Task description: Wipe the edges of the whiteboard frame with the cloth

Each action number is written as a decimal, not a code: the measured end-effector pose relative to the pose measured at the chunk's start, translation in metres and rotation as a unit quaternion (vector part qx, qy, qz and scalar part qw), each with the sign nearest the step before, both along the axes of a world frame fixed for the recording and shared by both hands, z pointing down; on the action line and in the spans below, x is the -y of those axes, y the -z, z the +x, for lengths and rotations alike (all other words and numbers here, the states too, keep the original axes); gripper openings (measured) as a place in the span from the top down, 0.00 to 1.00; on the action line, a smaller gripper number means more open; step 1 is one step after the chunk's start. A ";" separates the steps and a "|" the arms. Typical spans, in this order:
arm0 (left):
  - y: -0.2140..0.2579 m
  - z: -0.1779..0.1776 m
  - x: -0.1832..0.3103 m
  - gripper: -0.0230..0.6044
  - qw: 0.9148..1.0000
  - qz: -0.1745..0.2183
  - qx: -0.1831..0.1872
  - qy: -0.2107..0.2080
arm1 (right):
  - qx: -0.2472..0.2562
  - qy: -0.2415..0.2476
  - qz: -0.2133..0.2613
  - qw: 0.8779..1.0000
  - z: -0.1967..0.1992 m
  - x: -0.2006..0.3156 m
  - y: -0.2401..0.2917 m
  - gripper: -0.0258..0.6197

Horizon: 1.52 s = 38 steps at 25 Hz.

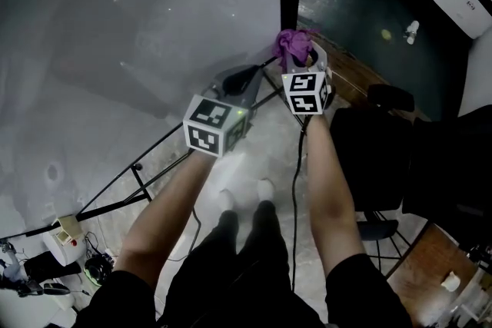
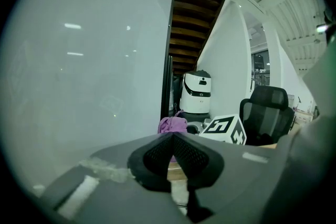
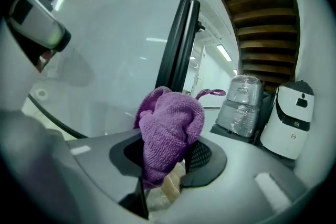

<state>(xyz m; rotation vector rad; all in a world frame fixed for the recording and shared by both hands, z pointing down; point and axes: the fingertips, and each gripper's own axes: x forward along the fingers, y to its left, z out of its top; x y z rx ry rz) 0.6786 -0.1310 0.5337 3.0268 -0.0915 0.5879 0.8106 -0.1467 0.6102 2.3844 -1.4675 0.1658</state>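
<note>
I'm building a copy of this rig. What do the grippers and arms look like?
The left gripper and right gripper are grey moulded shells with black textured pads. Each carries a white cube with black square markers. A black cable hangs below the right one. The forearms are bare below short dark sleeves.

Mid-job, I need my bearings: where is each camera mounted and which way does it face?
Head view: on the person's head, looking steeply down; shows forearms, legs, left gripper, right gripper.
Left gripper view: on that gripper, facing the whiteboard frame over shut, empty jaws.
Right gripper view: on that gripper, facing the frame over jaws clamping the purple cloth.
Shared: all three show cloth and frame.
</note>
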 end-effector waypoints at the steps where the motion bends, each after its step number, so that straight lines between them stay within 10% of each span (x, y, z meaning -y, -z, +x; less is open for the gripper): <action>1: -0.002 -0.001 0.001 0.96 1.000 -0.001 0.001 0.001 | 0.002 -0.002 -0.002 1.000 0.000 0.000 -0.004 0.73; 38: -0.098 -0.117 0.029 0.96 0.992 -0.036 0.010 0.118 | 0.072 0.069 0.000 0.995 -0.116 0.029 -0.102 0.73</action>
